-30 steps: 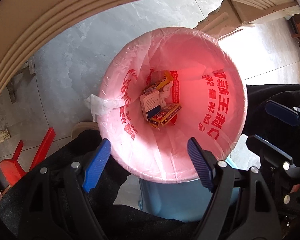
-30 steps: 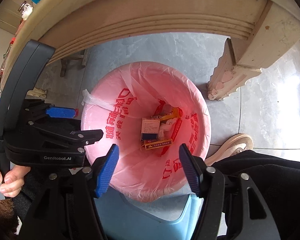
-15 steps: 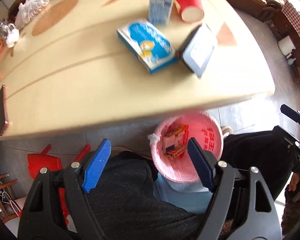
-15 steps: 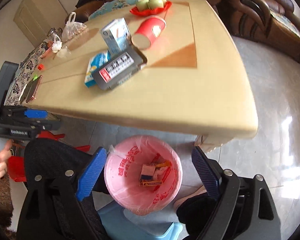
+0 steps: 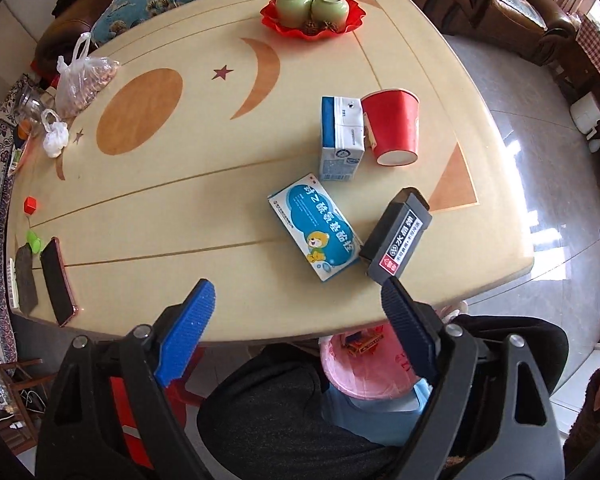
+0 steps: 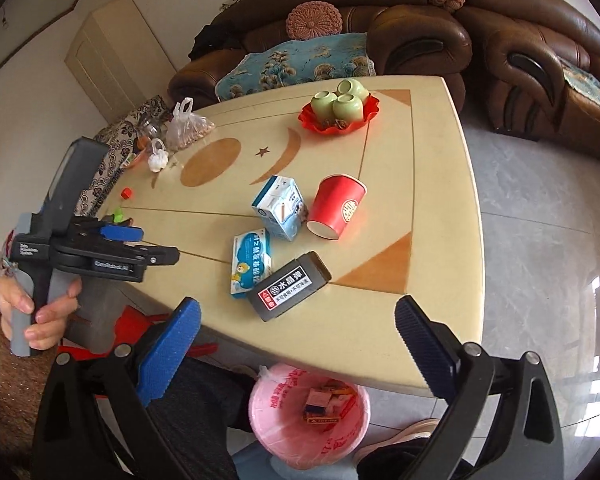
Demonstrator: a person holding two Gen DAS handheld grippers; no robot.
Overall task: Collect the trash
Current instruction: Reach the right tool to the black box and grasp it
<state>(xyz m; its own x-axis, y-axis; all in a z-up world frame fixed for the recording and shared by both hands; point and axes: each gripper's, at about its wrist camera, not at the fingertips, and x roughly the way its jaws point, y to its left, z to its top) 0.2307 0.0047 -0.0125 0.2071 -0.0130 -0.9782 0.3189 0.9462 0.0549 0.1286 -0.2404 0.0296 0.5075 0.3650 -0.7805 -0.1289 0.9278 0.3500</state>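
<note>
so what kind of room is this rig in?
Most likely a home living room. A brown leather sofa stands behind a cream inlaid table with green teacups on a red tray, and a pink-lined trash bin sits on the tiled floor.

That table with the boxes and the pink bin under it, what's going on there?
A person is clearing trash with a handheld gripper in each hand. Both the left gripper and right gripper are open and empty above the table. A black box, blue box, milk carton and red cup remain. The pink-lined bin already holds small boxes.
</note>
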